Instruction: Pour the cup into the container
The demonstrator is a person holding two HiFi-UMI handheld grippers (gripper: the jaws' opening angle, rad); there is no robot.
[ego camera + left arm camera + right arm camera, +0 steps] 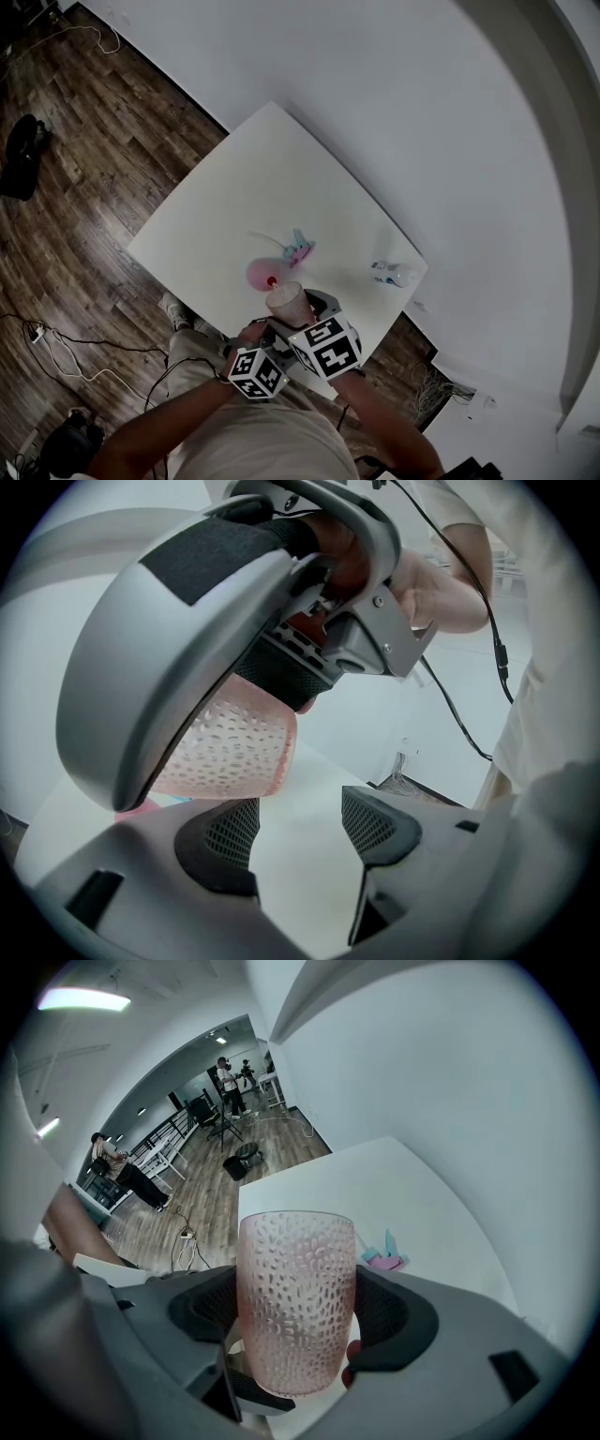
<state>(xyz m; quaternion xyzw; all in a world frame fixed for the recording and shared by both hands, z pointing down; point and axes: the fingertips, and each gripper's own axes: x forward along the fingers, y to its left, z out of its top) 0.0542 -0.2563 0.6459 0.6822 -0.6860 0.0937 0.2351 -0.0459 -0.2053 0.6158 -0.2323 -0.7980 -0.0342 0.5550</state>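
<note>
R gripper [298,1324]: we're pinching the cup [296,1269].
L gripper [300,829]: we're holding it spread, empty.
Progress: we're holding the cup just beside the container [255,273]; pour prob. not done.

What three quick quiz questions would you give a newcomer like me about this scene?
1. True or false: the right gripper is shut on the pink cup.
2. The left gripper holds: A) the cup B) a spoon C) nothing.
3. On the table, which lies nearer the cup: the pink bowl or the small pale object?

Key: 1 true; 2 C, its fingers stand apart and empty; 3 the pink bowl.
</note>
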